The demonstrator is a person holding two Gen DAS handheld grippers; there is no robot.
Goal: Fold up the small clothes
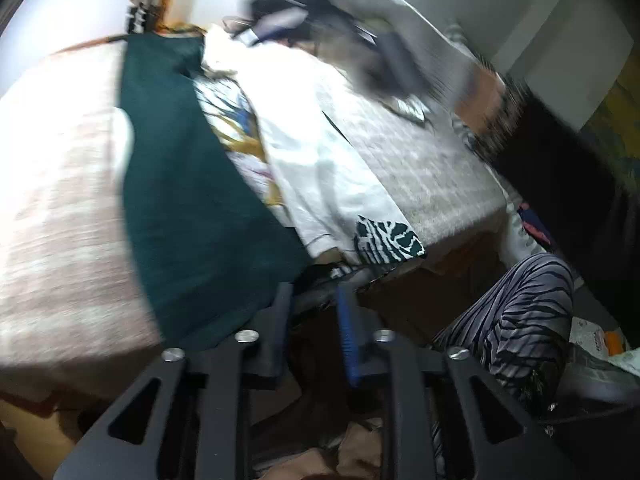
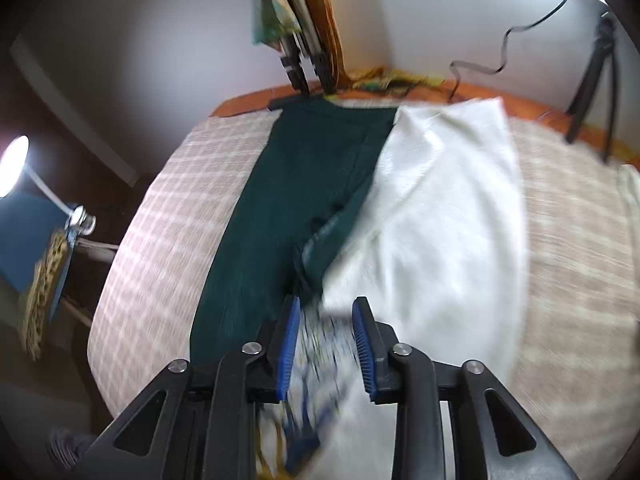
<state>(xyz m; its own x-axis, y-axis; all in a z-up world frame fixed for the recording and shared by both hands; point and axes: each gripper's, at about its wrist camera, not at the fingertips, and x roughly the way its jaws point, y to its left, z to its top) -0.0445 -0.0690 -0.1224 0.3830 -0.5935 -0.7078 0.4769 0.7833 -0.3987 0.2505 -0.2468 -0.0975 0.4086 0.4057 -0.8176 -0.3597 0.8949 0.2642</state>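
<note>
Two close wrist views angled down, sharing the green garment (image 1: 192, 200).

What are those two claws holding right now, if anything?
Nothing, it seems. The left gripper stands open over the bed's edge; the right gripper is open above the white garment, pads apart.

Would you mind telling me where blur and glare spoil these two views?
Left wrist view: the white cloth blows out under glare and the upper right smears with motion. Right wrist view: the patterned fabric between the right gripper's open jaws is blurred.
</note>
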